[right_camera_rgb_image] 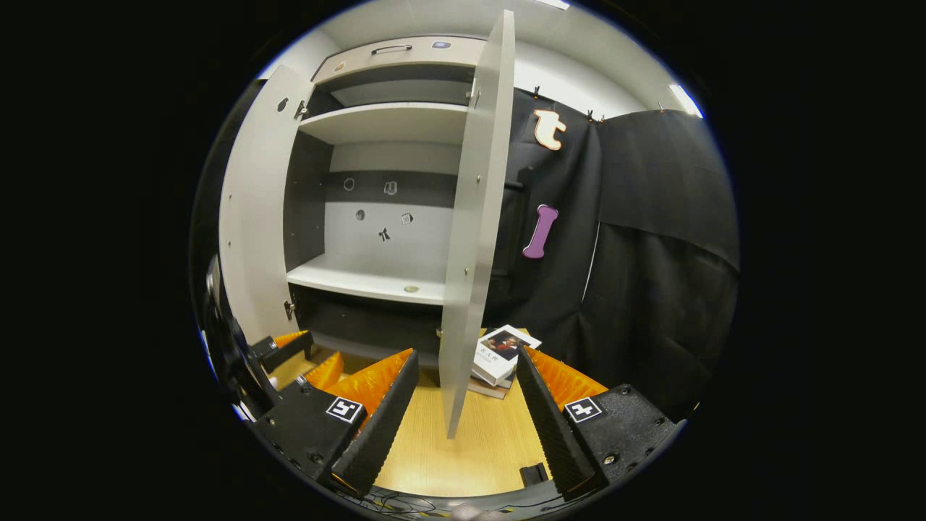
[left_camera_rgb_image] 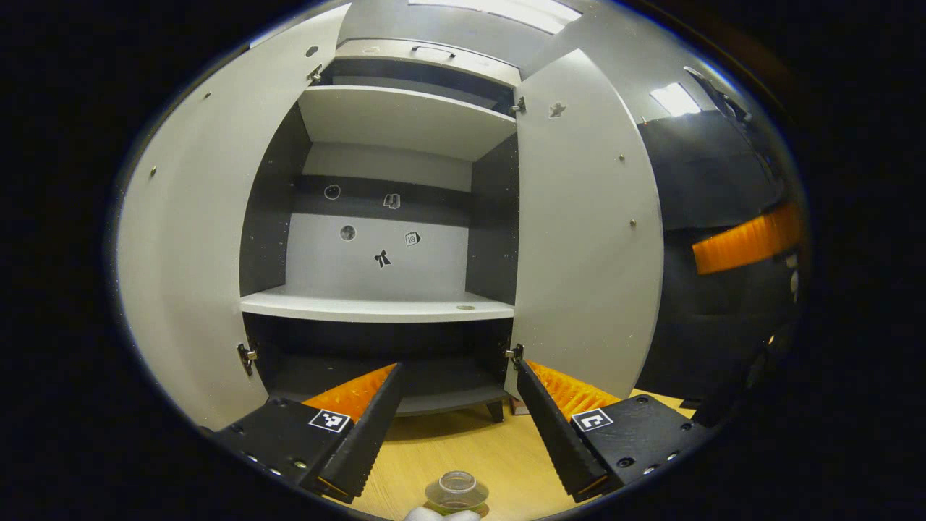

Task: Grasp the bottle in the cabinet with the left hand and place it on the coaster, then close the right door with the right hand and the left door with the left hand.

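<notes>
Standing released at frame bottom, left gripper (left_camera_rgb_image: 459, 449) above bottle (left_camera_rgb_image: 456, 493) — apparently set down already. Right gripper (right_camera_rgb_image: 463, 434) released too, lined up on right door (right_camera_rgb_image: 474, 239) edge at frame centre — presumably for pushing shut.

Grey cabinet (left_camera_rgb_image: 376, 307), light wooden table (left_camera_rgb_image: 463, 449)

Black gripper (left_camera_rgb_image: 463, 434) bodies, screws, square coded markers

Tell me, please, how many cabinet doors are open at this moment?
2. The left door is swung wide open at the cabinet's left side. The right door also stands open, seen nearly edge-on in the right gripper view.
</notes>
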Motion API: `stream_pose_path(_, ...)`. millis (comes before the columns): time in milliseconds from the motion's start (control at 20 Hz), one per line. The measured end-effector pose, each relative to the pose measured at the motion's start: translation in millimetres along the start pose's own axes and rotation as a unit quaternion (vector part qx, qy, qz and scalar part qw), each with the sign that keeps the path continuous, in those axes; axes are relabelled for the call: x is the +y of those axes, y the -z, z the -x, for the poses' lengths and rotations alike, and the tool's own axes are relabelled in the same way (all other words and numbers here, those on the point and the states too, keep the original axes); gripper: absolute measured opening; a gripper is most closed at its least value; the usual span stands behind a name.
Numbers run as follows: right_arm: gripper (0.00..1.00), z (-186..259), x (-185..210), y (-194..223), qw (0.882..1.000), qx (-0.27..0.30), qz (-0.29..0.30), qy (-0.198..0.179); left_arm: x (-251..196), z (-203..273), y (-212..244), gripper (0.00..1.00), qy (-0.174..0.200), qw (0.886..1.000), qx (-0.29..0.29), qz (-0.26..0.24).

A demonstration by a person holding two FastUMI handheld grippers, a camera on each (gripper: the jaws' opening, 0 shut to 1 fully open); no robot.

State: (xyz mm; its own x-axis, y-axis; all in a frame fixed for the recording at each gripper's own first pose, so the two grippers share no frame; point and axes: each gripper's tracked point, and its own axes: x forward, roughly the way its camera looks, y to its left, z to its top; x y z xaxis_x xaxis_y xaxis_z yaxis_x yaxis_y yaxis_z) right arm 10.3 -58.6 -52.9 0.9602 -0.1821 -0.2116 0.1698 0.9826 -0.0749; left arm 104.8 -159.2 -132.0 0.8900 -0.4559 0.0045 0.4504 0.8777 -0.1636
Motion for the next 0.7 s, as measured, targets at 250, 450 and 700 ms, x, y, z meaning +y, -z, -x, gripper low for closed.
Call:
stream_pose_path(250,0.84,2,-18,-29,0.999,-0.043,-0.022,0.014,48,22,-58,0.95,-0.061,0.998,0.003,0.018)
stream_pose_path(450,0.84,-4,-49,-45,0.996,-0.067,-0.038,0.045,99,61,-81,0.95,-0.123,0.992,0.001,-0.014)
stream_pose_path(700,0.84,-19,-96,-65,0.991,-0.087,-0.046,0.088,139,109,-84,0.95,-0.174,0.984,0.013,-0.036)
